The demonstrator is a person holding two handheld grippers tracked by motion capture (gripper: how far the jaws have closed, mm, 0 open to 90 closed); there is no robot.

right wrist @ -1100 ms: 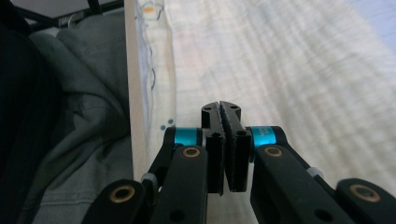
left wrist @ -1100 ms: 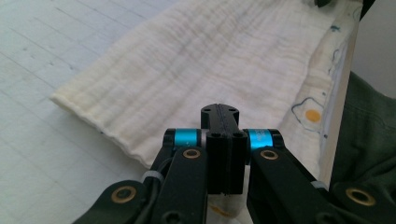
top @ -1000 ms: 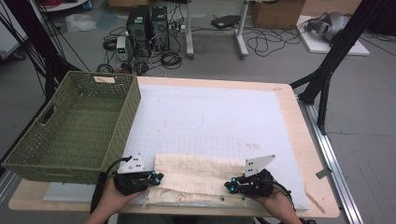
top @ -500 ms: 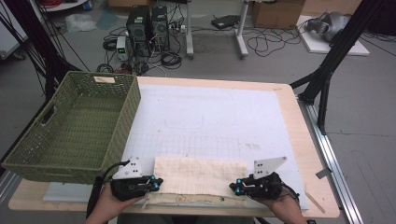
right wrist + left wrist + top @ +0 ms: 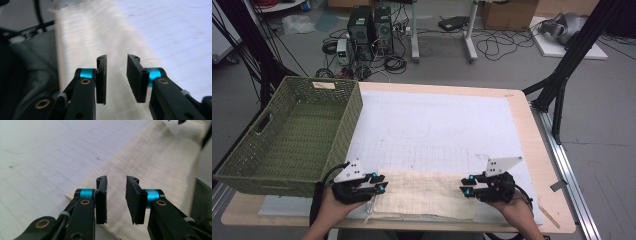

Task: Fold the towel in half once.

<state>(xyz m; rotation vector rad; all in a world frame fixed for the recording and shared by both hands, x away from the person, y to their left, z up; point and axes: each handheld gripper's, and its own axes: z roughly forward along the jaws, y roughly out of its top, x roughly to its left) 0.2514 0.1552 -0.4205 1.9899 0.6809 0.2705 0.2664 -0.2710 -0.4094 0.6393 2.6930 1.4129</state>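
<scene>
A beige cloth [image 5: 424,195] lies folded flat on the white grid mat [image 5: 437,125] near the table's front edge. My left gripper [image 5: 379,185] sits at the cloth's left end, pointing right along it. Its jaws have just been opening, and in the left gripper view the left gripper [image 5: 116,185] has nothing between its pads above the cloth [image 5: 155,162]. My right gripper [image 5: 466,189] sits at the cloth's right end, pointing left. Its jaws have also just been opening, and the right gripper [image 5: 116,63] stands apart over the cloth [image 5: 100,32] without touching it.
A large green woven basket [image 5: 347,135] stands on the table's left side, close behind my left hand. The wooden table edge [image 5: 532,130] borders the mat on the right. Black frame legs, cables and computer cases are on the floor beyond the table.
Both grippers were shut on the cloth's ends; now both have opened and let it go. Each hand has drawn slightly outward, and the cloth lies flat in a neater fold.
</scene>
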